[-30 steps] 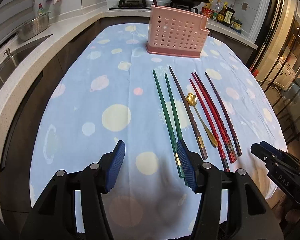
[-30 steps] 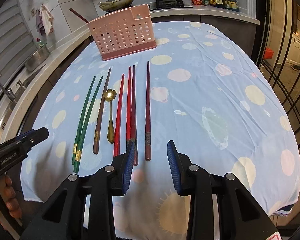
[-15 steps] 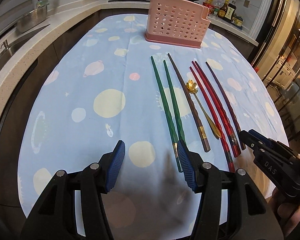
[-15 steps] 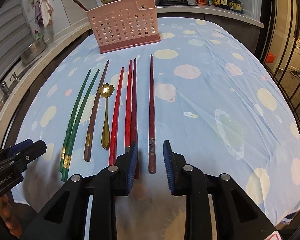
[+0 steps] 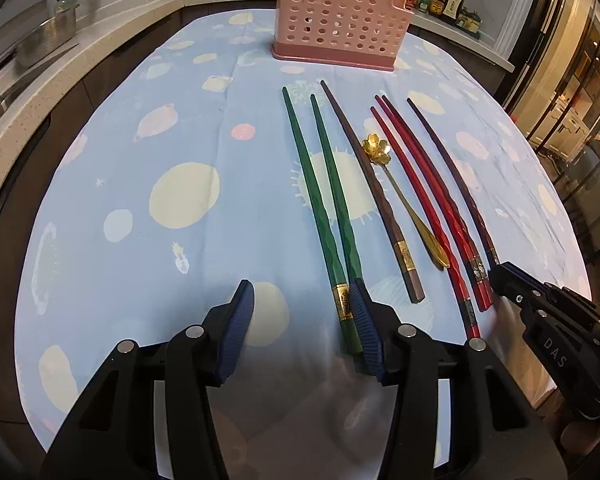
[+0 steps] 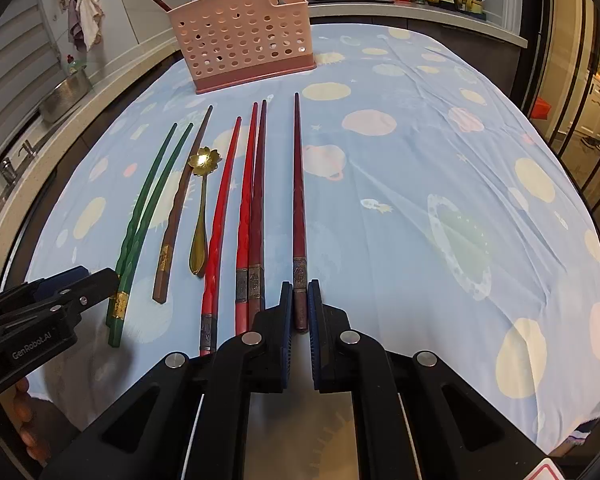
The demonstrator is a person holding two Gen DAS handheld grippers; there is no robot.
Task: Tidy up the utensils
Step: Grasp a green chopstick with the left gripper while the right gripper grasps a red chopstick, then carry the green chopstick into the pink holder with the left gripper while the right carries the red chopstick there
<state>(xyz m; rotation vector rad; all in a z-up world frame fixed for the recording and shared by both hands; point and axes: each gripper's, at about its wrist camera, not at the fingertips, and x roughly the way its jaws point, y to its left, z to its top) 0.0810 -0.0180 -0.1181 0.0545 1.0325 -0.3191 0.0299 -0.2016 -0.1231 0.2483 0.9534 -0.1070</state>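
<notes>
1. Dark-red chopstick (image 6: 299,216) caught at its thick banded end between the nearly closed pads of the right gripper (image 6: 299,312), bottom centre of the right view.
2. Probably light, stiff and slick with lacquer; best pinched at that thick end, squarely, lest it roll or swing.
3. Left gripper (image 5: 302,324) spread wide, holding nothing, one pad just beside the green chopsticks (image 5: 324,216).
4. Further up: spoon (image 6: 202,208), then pink holder (image 6: 240,40) at top centre.

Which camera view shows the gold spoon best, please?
The left wrist view: the gold spoon lies whole, its flower-shaped bowl sharp. The right wrist view shows the whole spoon too, but glare washes out its bowl.
</notes>
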